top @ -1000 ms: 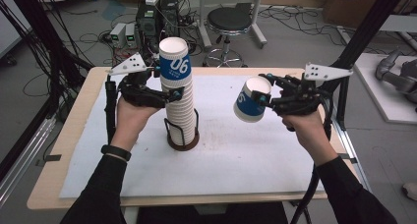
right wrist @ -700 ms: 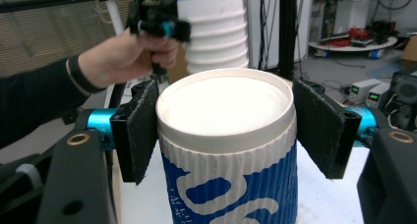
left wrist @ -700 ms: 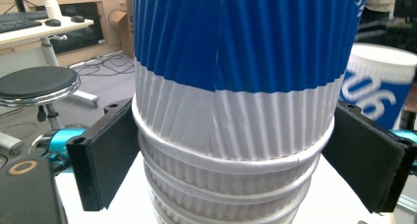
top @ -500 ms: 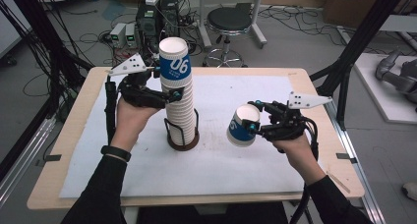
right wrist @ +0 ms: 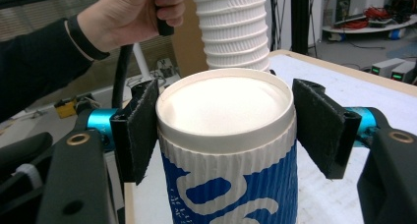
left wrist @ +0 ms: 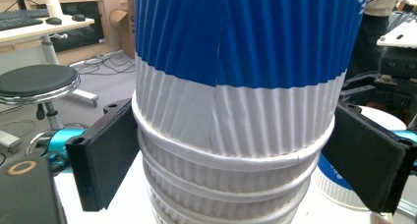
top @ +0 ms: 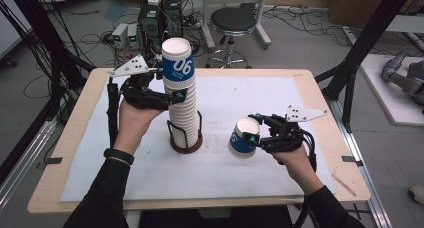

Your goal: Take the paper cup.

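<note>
Paper cup (top: 243, 138) clamped in right gripper (top: 253, 133).

tall cup stack (top: 181, 100) mid-mat, open mat (top: 280, 95) around it

sleeves: black, long, both arms
wrist: black band on left wrist (top: 119, 156)
left gripper (top: 159, 90): black frame, grey three-cornered plate with dark dots
right gripper (top: 256, 133): black frame, same grey plate, black cable trailing
jaws: flat black pads, cyan metal sleeves behind them
screws: brass-ringed holes in the black jaw arms
</note>
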Tool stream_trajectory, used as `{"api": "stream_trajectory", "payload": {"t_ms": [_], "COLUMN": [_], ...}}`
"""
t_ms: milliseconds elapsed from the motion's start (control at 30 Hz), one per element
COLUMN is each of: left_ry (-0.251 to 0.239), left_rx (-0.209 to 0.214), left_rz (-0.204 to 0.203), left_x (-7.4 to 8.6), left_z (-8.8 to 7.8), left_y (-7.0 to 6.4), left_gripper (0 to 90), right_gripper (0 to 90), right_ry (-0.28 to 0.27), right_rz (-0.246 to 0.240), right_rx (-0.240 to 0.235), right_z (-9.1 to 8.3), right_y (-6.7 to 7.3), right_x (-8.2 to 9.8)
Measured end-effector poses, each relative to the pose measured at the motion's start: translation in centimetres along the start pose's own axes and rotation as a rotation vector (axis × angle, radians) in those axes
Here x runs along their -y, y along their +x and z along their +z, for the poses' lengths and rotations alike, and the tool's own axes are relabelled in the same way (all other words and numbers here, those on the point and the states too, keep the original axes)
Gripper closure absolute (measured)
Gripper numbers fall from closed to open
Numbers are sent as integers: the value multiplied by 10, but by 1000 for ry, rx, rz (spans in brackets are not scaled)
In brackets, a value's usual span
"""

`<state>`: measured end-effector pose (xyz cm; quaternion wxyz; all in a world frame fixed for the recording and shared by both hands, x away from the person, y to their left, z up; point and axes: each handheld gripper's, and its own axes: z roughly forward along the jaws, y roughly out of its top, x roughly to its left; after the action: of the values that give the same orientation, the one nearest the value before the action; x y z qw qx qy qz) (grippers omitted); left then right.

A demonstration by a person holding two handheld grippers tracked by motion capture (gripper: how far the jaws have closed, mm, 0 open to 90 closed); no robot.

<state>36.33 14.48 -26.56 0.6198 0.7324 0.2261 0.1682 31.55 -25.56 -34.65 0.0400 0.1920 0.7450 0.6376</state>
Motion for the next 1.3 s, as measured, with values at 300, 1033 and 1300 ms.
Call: {"api": "stream_trajectory", "payload": {"t_ms": [300, 1033, 1300], "left_ry": [-11, -68, -78], "left_rx": [24, -4, 77], "left_rz": [-17, 21, 21], "left_x": [1, 50, 74], "left_z": [-2, -47, -33], "left_y": [2, -38, -63], "left_gripper": [70, 70, 70], "right_gripper": [302, 302, 303], "right_ry": [2, 2, 2], "right_rz": [3, -2, -13], "right_rx": [-13, -19, -32], "right_z": [0, -4, -3], "right_y": [0, 0, 2], "right_x": [0, 1, 0]}}
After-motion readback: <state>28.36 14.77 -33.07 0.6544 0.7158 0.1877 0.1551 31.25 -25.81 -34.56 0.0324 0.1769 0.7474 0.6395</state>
